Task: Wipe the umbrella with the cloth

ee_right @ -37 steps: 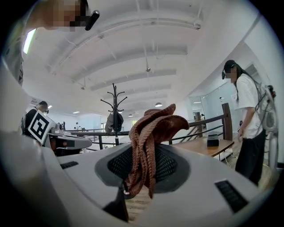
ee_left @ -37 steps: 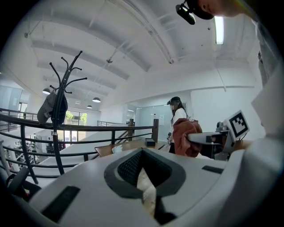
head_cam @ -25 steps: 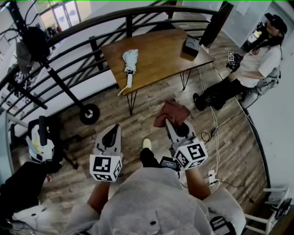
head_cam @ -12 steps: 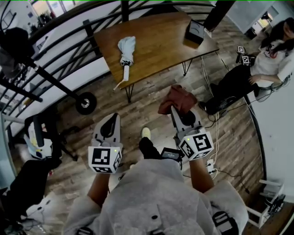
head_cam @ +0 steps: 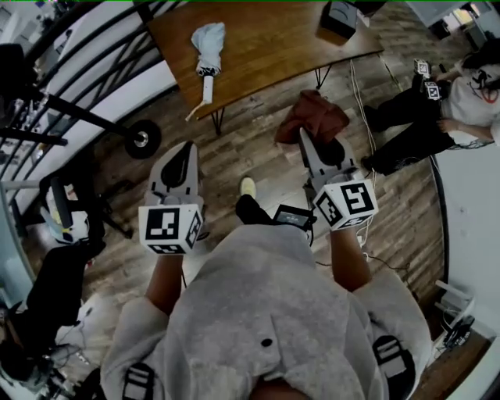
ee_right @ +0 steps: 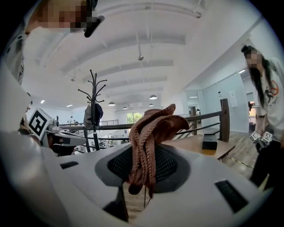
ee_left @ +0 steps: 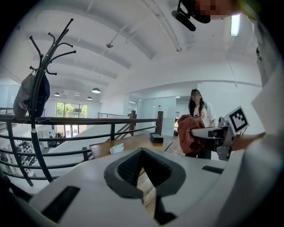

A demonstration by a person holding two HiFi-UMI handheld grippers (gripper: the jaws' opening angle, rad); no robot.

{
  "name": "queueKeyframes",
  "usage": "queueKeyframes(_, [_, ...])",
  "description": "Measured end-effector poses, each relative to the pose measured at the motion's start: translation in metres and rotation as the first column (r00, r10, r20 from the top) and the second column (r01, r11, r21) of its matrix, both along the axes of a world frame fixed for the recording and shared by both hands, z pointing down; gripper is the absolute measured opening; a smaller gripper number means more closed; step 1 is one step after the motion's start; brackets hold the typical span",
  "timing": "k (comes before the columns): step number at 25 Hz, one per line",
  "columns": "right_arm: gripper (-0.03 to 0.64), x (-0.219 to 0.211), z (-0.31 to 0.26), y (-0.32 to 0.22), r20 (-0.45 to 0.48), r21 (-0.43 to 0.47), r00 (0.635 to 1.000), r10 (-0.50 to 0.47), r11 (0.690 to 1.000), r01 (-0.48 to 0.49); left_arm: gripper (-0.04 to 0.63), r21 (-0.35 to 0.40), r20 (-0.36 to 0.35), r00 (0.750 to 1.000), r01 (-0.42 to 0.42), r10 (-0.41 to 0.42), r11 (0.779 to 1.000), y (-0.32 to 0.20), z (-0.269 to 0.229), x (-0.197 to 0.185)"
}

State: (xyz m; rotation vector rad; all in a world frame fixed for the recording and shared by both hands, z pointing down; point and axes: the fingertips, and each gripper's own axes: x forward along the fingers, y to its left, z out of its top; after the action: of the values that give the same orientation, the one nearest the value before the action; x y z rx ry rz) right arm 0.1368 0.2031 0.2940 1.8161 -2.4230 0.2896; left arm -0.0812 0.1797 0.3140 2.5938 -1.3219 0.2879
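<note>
A folded pale-blue umbrella lies on the wooden table ahead; in the left gripper view the umbrella shows small on the tabletop. My right gripper is shut on a reddish-brown cloth, which bunches up over its tips short of the table's near edge. In the right gripper view the cloth hangs pinched between the jaws of the right gripper. My left gripper is shut with nothing in it, level with the right one, above the floor. From the left gripper, the cloth appears off to the right.
A black box sits at the table's right end. A dark curved railing runs behind and left of the table, with a coat stand by it. A person sits at the right. Cables lie on the plank floor.
Both grippers have been carried forward toward the table, which now sits closer and higher in the head view. The cloth stays in the right gripper; the left stays shut.
</note>
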Motion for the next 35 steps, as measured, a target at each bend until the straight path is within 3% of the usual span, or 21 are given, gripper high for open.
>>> queueKeyframes(13, [0.121, 0.042, -0.003, -0.048, 0.003, 0.027, 1.000, -0.008, 1.000, 0.008, 0.012, 0.021, 0.026, 1.000, 0.000, 0.000, 1.000, -0.042, -0.011, 0.041])
queueKeyframes(35, [0.121, 0.057, -0.003, -0.083, 0.009, 0.043, 0.997, -0.076, 0.996, 0.076, 0.012, 0.066, 0.040, 0.999, 0.026, -0.028, 0.997, -0.066, -0.025, 0.073])
